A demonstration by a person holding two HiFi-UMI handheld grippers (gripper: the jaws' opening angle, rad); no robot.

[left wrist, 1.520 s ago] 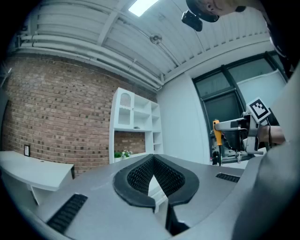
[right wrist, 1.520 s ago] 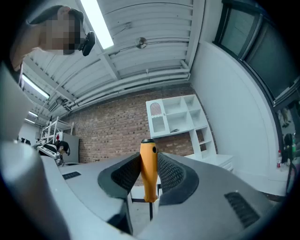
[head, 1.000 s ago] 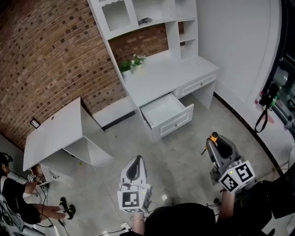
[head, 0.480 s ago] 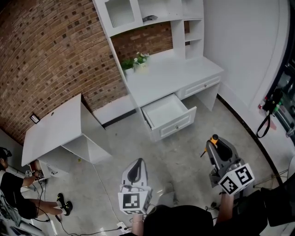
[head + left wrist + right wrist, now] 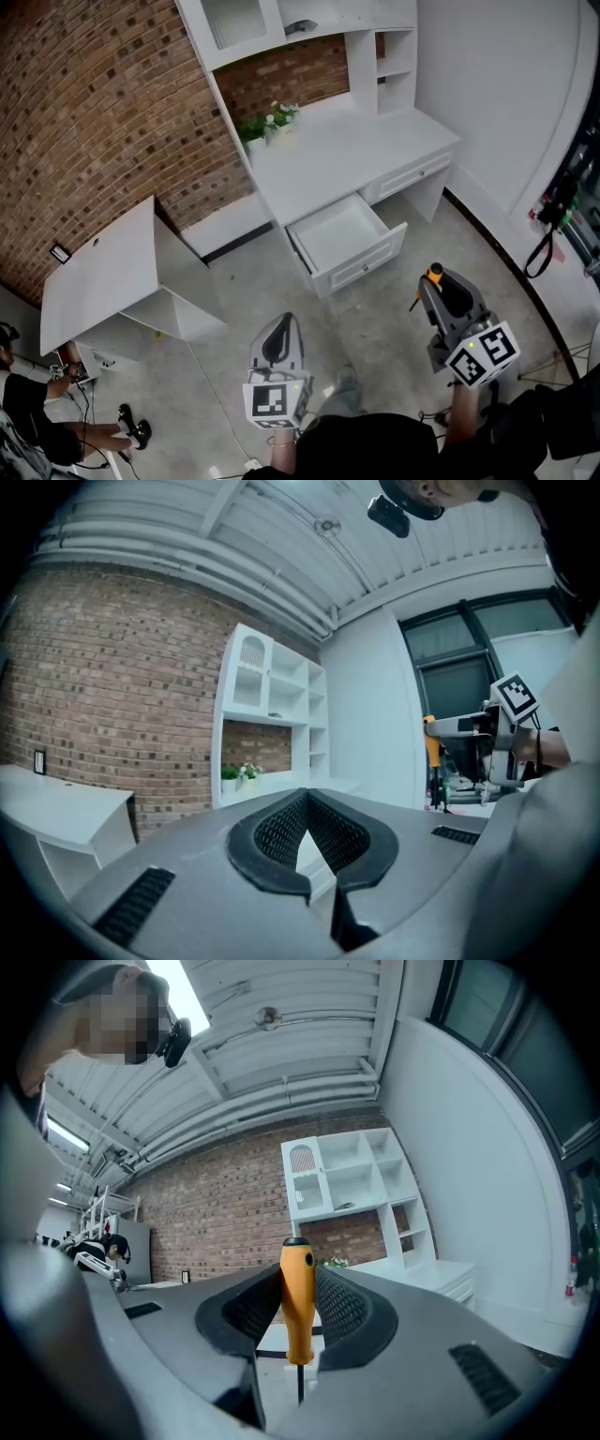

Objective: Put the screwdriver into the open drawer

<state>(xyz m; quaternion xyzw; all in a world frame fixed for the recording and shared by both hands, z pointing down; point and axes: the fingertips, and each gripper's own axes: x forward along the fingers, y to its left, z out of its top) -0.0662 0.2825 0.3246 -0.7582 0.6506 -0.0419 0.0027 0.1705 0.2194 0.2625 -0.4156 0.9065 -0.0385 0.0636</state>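
The screwdriver (image 5: 434,276), with an orange handle and a dark shaft, stands upright between the jaws of my right gripper (image 5: 439,284), which is shut on it. In the right gripper view the handle (image 5: 298,1297) sits clamped between the ribbed pads. The open drawer (image 5: 349,236) juts out of the white desk (image 5: 356,150), ahead of both grippers and some way off; its inside looks bare. My left gripper (image 5: 281,326) hangs over the concrete floor, lower left of the drawer. Its jaws (image 5: 307,799) meet at the tips and hold nothing.
A white hutch with shelves (image 5: 309,28) tops the desk, with a small potted plant (image 5: 272,122) beside it. A tilted white cabinet (image 5: 112,272) stands on the left by the brick wall. A person (image 5: 37,422) crouches at the lower left. A black cable (image 5: 544,239) hangs on the right.
Both grippers and the view have drifted toward the desk, so the drawer sits a little nearer. The screwdriver stays clamped in the right gripper. The left gripper's jaws are unchanged.
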